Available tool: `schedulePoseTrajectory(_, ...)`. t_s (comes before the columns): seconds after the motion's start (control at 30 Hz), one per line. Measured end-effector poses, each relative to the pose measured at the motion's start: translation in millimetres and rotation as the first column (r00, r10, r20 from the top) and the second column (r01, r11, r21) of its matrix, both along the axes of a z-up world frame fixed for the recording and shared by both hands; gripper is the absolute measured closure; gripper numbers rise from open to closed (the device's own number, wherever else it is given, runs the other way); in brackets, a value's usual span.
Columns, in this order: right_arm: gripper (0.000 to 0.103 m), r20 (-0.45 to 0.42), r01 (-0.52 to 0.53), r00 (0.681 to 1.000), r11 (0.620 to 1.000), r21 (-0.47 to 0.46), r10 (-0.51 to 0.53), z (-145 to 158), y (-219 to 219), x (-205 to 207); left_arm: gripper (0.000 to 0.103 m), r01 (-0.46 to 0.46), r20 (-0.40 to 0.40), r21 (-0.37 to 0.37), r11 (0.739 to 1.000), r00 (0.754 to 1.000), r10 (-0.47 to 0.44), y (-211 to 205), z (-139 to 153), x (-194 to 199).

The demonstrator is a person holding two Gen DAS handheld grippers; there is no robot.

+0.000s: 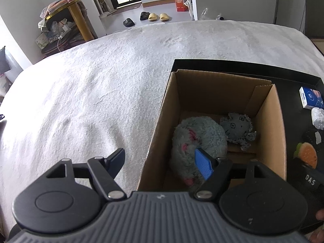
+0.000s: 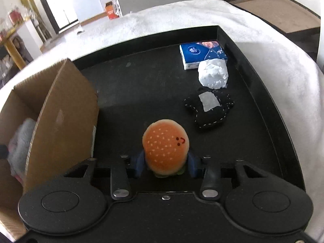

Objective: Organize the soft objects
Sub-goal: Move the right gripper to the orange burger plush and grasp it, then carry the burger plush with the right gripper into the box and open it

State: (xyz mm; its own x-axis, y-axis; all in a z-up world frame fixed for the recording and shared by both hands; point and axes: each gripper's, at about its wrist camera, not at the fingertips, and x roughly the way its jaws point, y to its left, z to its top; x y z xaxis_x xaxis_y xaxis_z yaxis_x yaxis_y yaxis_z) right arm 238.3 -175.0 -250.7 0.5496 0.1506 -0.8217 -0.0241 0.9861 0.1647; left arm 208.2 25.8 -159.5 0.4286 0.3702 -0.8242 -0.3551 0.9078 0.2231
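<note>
My right gripper (image 2: 166, 165) is shut on a burger plush (image 2: 165, 143), its blue pads pressing both sides just above the black tray (image 2: 141, 81). The same burger plush (image 1: 307, 156) shows at the right edge of the left wrist view. A cardboard box (image 1: 222, 93) stands on the tray's left part. Inside it lie a fluffy grey plush (image 1: 194, 133) and a small grey felt creature (image 1: 238, 128). My left gripper (image 1: 160, 154) is open and straddles the box's left wall. Its blue-padded finger (image 1: 203, 166) hangs over the fluffy plush, holding nothing.
On the tray's right side lie a blue tissue pack (image 2: 202, 53), a crumpled white bag (image 2: 212, 74) and a black stitched cushion (image 2: 210, 105). The tray rests on a white blanket (image 1: 91, 91). Beyond its far edge are a shelf (image 1: 66, 16) and slippers (image 1: 149, 17).
</note>
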Motion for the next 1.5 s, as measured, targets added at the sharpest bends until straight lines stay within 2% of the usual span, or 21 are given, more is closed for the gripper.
schedulePoseTrajectory(0.33, 0.063, 0.080, -0.008, 0.997, 0.999, 0.031, 0.005, 34, -7, -11, 0.029, 0.004, 0.019, -0.024, 1.000, 1.000, -0.004, 4, 10, -9)
schedulePoseTrajectory(0.43, 0.063, 0.079, -0.017, 0.997, 0.998, 0.053, 0.013, 42, -10, -12, 0.029, -0.001, 0.023, -0.041, 0.999, 1.000, 0.002, 7, 10, -12)
schedulePoseTrajectory(0.77, 0.063, 0.126, -0.047, 0.991, 0.999, 0.024, 0.043, 72, 2, -15, 0.029, -0.016, 0.055, -0.110, 0.994, 0.998, 0.022, 21, 17, -20)
schedulePoseTrajectory(1.1, 0.063, 0.168, -0.111, 0.980, 0.994, 0.011, 0.108, 99, 29, -19, 0.029, -0.002, 0.098, -0.176, 0.984, 0.995, 0.019, 37, 17, -27)
schedulePoseTrajectory(1.5, 0.063, 0.176, -0.183, 0.966, 0.982, -0.042, 0.188, 110, 78, -20, 0.031, -0.009, 0.125, -0.272, 0.962, 0.991, 0.045, 62, 6, -30)
